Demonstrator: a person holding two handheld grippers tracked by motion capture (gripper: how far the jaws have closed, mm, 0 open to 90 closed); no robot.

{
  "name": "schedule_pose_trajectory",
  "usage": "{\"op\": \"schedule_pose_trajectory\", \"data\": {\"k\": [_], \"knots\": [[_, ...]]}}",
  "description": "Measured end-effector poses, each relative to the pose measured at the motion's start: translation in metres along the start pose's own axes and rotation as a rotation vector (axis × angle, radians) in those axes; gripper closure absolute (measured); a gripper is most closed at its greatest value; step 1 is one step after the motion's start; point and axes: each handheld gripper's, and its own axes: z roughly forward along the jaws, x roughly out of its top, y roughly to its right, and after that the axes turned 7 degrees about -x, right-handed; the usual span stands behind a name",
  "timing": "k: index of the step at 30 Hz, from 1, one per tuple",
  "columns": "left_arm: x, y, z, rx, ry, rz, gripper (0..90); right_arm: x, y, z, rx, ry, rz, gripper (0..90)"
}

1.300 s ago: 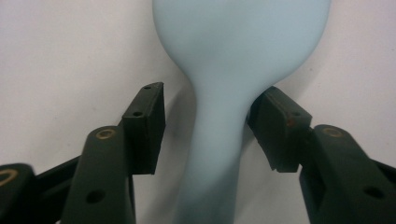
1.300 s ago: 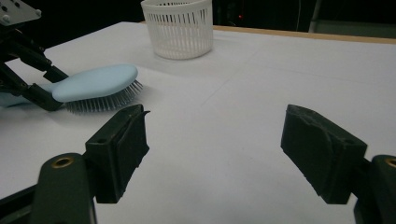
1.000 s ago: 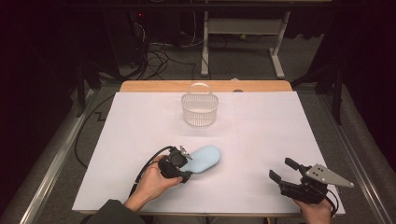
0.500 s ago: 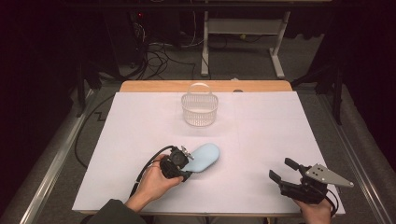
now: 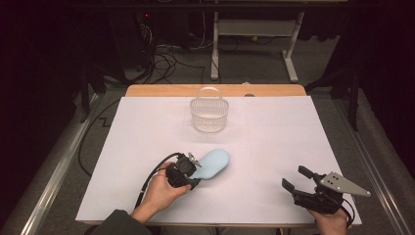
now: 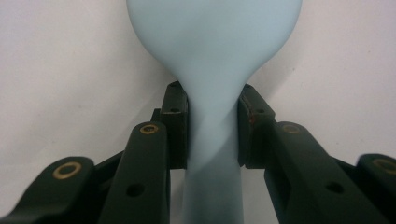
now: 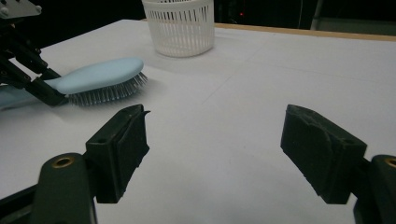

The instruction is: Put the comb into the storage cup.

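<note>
Left claw (image 5: 192, 169) just closed on hairbrush (image 5: 214, 163) handle, near centre of surface (image 5: 293, 137); right claw (image 5: 297, 179) wide open, empty.

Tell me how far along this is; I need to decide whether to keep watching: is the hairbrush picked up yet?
Done: the left gripper has just closed its jaws on the neck of the blue hairbrush. In hand: that grip, with the bristles down on the white table. Left: lifting it; the white basket looks a likely destination. The right gripper waits open.
</note>
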Motion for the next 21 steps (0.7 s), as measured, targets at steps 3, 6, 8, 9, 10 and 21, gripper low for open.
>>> {"op": "schedule_pose_trajectory", "data": {"k": [3,6,8,9,10,21], "knots": [[-0.001,-0.001,-0.004,-0.006,0.028,-0.003,69.1,0.0,0.0,0.0,-0.001,0.0,0.002,23.6],[-0.004,-0.003,-0.009,-0.021,0.051,-0.011,69.1,0.0,0.0,0.0,-0.001,-0.002,0.002,23.7],[-0.008,-0.005,-0.012,-0.021,0.064,-0.012,69.2,0.0,0.0,0.0,0.0,-0.004,0.003,23.7],[-0.01,-0.006,-0.014,-0.021,0.073,-0.017,69.1,0.0,0.0,0.0,0.0,-0.004,0.003,23.7],[-0.012,-0.007,-0.016,-0.022,0.081,-0.018,69.1,0.0,0.0,0.0,0.0,-0.004,0.003,23.7],[-0.038,-0.013,-0.035,-0.053,0.184,-0.054,69.2,0.0,0.0,0.001,-0.001,0.003,0.009,23.5]]}}
